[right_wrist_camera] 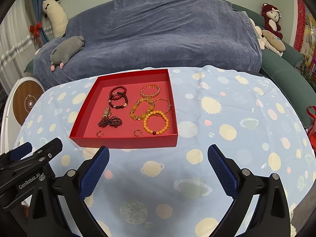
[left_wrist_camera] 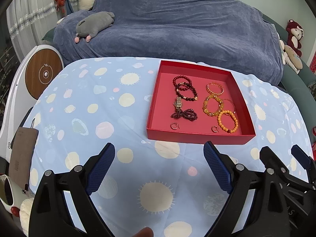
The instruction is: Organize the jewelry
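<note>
Both grippers hang low over the table, side by side, and neither touches anything. On the left gripper [left_wrist_camera: 159, 154] the blue pads [left_wrist_camera: 99, 169] stand wide apart with only the cloth between them; it is released and carries nothing. On the right gripper [right_wrist_camera: 158, 156] the jaws are also spread and carry nothing. In the right wrist view, the black body of the left gripper shows the white writing "GenRobot.AI".

Under them lies a light blue tablecloth [right_wrist_camera: 227, 118] printed with pale suns and planets. A shallow red box [right_wrist_camera: 126, 142] stands on it, just beyond the fingertips, in front of the left gripper's right finger.

All the jewelry is inside the box. In its left half there are two dark red bead bracelets [right_wrist_camera: 118, 97] that overlap, a gold watch [right_wrist_camera: 106, 113] nearer the front, and a dark red beaded strand [right_wrist_camera: 109, 122] touching the watch. In the right half there are a gold chain bangle [right_wrist_camera: 150, 91], a chunky yellow bead bracelet [right_wrist_camera: 140, 109], a thin gold bangle [right_wrist_camera: 165, 104] and an orange bead bracelet [right_wrist_camera: 156, 122], which overlap one another. Two small hoop earrings [right_wrist_camera: 100, 133] lie near the front wall, well apart from each other.

At the left edge of the left wrist view, a white device [left_wrist_camera: 8, 106] shows "60" upside down.
</note>
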The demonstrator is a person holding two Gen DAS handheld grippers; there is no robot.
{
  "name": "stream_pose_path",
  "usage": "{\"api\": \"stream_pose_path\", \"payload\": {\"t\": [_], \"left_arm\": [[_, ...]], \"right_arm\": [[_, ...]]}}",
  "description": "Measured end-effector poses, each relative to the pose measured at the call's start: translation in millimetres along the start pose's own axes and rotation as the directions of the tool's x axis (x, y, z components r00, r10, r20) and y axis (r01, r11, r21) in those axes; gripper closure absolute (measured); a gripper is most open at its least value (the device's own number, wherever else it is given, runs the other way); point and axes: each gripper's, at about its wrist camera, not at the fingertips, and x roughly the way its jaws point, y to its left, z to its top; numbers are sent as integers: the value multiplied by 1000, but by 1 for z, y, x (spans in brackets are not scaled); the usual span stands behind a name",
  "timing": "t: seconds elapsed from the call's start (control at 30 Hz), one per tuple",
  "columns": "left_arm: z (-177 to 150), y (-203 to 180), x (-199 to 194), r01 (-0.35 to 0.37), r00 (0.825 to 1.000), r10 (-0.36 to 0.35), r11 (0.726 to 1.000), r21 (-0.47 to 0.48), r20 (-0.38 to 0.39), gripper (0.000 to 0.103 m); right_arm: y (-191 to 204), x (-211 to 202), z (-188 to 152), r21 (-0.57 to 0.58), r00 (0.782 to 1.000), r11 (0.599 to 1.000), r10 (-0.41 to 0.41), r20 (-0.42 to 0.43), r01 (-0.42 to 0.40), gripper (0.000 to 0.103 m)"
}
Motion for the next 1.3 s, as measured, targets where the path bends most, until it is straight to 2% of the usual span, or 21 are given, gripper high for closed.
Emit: {"api": "stream_pose_path", "payload": {"t": [0.17,0.6,0.9,1.3], "left_arm": [[0,2,2,-8,1000,7,1000,-13,-4,16],[-1,3,4,-21,1000,21,1000,-19,4,16],[-3,-6,4,-17,1000,16,1000,22,16,16],[-3,-6,8,-12,1000,12,1000,-1,-1,16]], "right_arm": [[-2,4,0,2,1000,1000,-4,-27,4,7],[0,2,1,-5,1000,1000,-11,-13,11,7],[0,3,2,-7,1000,1000,-11,-14,10,7],[2,5,3,-10,1000,1000,-9,-17,9,7]]}}
